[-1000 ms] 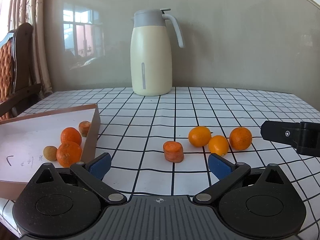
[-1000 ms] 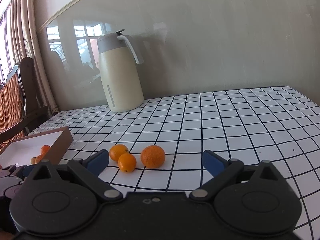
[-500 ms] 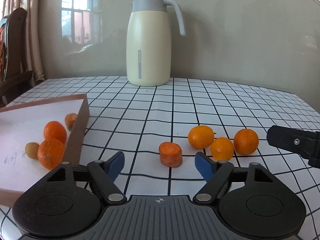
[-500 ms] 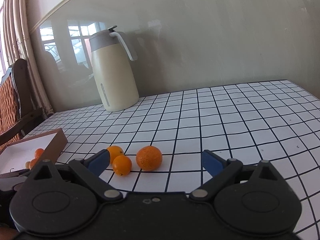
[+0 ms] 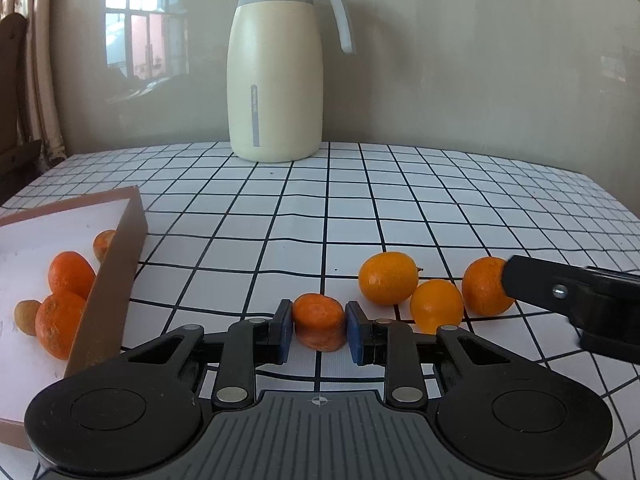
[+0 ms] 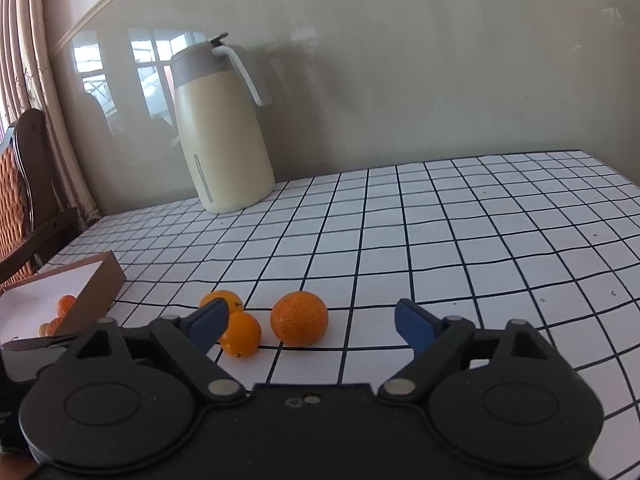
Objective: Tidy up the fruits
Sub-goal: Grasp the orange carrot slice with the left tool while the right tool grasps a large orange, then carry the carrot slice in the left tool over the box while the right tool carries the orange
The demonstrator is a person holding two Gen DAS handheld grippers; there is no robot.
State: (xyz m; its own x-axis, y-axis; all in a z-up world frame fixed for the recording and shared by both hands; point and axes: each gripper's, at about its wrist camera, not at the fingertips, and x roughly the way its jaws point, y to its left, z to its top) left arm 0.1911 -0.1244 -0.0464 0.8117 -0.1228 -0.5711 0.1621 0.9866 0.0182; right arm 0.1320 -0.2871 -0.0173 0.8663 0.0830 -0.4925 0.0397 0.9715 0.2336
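My left gripper (image 5: 319,330) is shut on a squat orange fruit (image 5: 319,320) that rests on the checked tablecloth. Three oranges lie to its right: one at the back (image 5: 387,278), a small one (image 5: 436,305) and a larger one (image 5: 484,286) beside a black finger of my right gripper (image 5: 560,292). My right gripper (image 6: 308,322) is open, with the larger orange (image 6: 299,323) just ahead between its blue pads; the small orange (image 6: 240,334) sits by the left pad. A brown box (image 5: 110,280) at the left holds several fruits (image 5: 70,274).
A tall cream thermos jug (image 5: 276,68) stands at the back of the table near the wall. A wooden chair (image 6: 24,200) stands beyond the table's left edge. The tablecloth (image 6: 480,240) stretches off to the right.
My left gripper moved forward and closed its pads on the squat orange fruit. My right gripper moved closer to the three oranges and stayed open.
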